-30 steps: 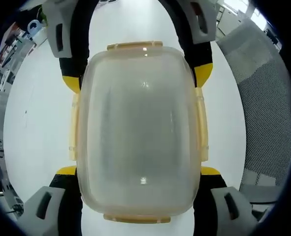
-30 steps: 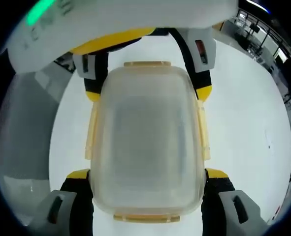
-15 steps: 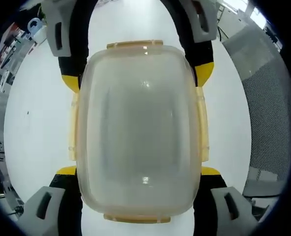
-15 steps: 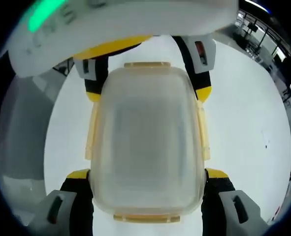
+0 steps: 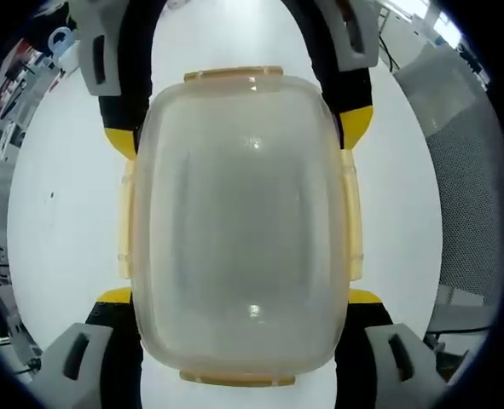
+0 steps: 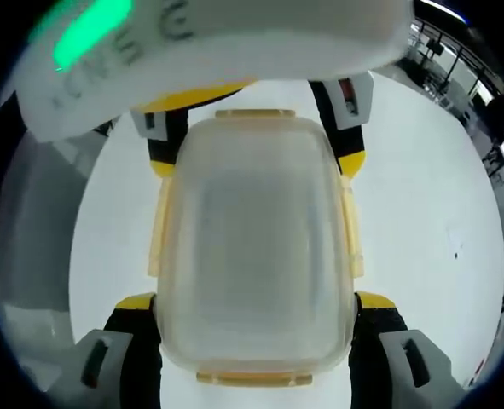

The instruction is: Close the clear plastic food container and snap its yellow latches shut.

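The clear plastic food container (image 5: 239,221) with its lid on runs lengthwise up the left gripper view. Pale yellow latches (image 5: 351,217) lie along its long sides and at both ends. My left gripper (image 5: 239,296) is shut on its near end, yellow tips pressed against both sides. My right gripper (image 5: 238,132) comes in from the top and is shut on the far end. In the right gripper view the same container (image 6: 256,247) is held by my right gripper (image 6: 254,300) below and my left gripper (image 6: 257,164) above. A side latch (image 6: 158,226) lies flat against the wall.
A white table (image 5: 55,213) lies under the container. A grey mesh chair back (image 5: 460,170) stands at the right of the left gripper view, with room clutter at the far left. The left gripper's white housing with a green light (image 6: 192,34) crosses the top of the right gripper view.
The container stays fixed between both grippers. The background has drifted slightly, and the white housing with the green light looms a little larger in the right gripper view.
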Available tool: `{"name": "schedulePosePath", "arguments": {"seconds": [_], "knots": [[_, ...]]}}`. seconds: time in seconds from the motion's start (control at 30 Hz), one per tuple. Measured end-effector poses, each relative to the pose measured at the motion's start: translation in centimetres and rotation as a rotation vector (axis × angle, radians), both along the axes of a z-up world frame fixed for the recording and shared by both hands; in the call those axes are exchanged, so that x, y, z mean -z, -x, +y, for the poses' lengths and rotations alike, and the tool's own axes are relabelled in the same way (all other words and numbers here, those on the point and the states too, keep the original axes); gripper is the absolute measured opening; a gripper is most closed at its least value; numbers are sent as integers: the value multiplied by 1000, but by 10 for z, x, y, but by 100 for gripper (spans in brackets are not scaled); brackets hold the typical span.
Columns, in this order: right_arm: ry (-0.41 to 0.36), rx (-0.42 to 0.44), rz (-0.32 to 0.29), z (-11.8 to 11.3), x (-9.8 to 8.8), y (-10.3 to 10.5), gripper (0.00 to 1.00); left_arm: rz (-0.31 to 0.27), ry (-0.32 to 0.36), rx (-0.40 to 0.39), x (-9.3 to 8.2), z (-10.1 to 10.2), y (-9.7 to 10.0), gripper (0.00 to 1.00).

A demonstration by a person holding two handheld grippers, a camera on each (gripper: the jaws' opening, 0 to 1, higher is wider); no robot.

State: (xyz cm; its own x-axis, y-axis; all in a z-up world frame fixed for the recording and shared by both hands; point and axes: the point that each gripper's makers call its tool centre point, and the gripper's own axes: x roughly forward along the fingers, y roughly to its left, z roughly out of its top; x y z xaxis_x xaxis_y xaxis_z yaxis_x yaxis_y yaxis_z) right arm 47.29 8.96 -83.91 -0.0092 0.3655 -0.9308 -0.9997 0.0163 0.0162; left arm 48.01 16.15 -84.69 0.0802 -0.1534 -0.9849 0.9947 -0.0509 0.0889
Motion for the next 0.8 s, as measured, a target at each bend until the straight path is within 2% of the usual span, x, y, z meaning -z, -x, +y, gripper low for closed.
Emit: {"name": "schedulePosePath", "arguments": {"seconds": [0.8], "knots": [[14, 0, 19, -1, -1, 0, 93, 5, 9, 6, 0, 0, -1, 97]]}}
